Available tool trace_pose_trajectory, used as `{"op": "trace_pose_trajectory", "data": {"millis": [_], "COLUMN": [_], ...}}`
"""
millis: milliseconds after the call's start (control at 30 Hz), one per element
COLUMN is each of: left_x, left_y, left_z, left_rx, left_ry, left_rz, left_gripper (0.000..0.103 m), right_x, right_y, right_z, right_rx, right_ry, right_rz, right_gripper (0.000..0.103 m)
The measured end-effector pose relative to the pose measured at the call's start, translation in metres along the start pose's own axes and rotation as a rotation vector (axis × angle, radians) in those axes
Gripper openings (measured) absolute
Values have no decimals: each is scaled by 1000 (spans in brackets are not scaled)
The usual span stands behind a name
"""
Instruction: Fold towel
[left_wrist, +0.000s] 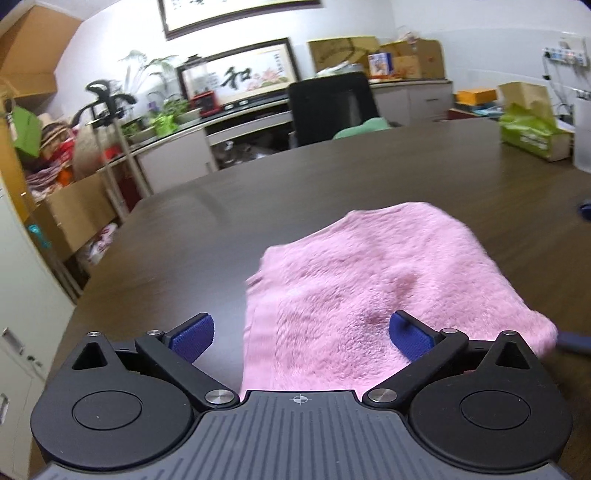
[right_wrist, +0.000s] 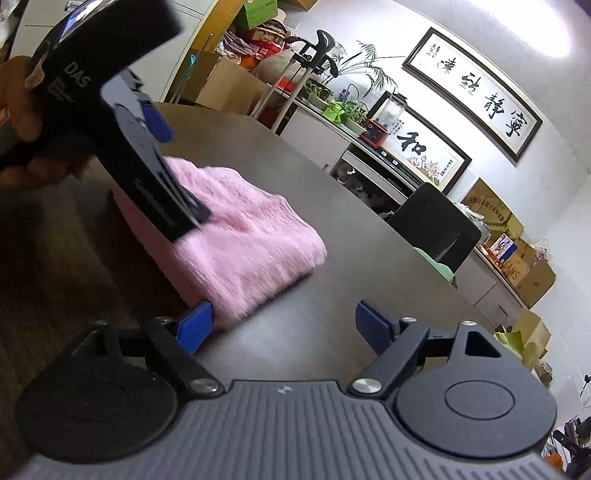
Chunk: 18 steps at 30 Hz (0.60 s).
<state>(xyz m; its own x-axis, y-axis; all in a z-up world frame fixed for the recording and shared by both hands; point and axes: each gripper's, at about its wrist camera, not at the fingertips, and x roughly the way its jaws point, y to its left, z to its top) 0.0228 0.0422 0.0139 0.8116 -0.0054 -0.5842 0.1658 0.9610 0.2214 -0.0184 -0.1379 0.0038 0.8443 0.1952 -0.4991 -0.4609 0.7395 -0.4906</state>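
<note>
A pink towel (left_wrist: 388, 288) is lying folded in a thick bundle on a dark wooden table (left_wrist: 221, 221), and both tools are sitting right at its near side. In the left wrist view, the left gripper (left_wrist: 301, 334) is hovering over the towel's near edge with its blue pads spread wide: the right-hand pad (left_wrist: 408, 332) is showing against the pink cloth, while the left-hand pad (left_wrist: 192, 336) is standing over bare table just beside the towel's left edge, neither pad pinching the cloth. In the right wrist view, the right gripper (right_wrist: 284, 325) is likewise standing wide apart and gripping nothing; its left-hand pad (right_wrist: 195, 325) is sitting just at the towel's nearest corner, whether touching it cannot be told, and the rest of the gap is lying over bare table. From this side the towel is resting ahead and to the left, partly hidden behind the black body of the left gripper, which a hand (right_wrist: 22, 110) is holding above the bundle.
</note>
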Motion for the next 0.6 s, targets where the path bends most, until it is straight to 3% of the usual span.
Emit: {"op": "trace_pose_trajectory", "data": {"millis": [133, 267, 367, 500, 600], "left_x": [-1, -6, -5, 16, 19], "left_y": [16, 31, 36, 33, 40], "left_z": [2, 5, 6, 7, 7], "left_rx": [-115, -178, -164, -97, -120], "left_ry": [6, -22, -36, 29, 41], "left_rz": [-78, -71, -40, 79, 83], "left_gripper": [103, 103, 103, 103, 103], "right_x": [-6, 8, 32, 58, 58], "right_y": [-21, -33, -19, 7, 5], "right_z": [8, 23, 35, 41, 45], "right_rx": [127, 204, 122, 3, -1], "right_ry": [-47, -68, -58, 18, 8], "right_rz": [58, 69, 86, 67, 88], "right_gripper": [88, 88, 88, 88, 88]}}
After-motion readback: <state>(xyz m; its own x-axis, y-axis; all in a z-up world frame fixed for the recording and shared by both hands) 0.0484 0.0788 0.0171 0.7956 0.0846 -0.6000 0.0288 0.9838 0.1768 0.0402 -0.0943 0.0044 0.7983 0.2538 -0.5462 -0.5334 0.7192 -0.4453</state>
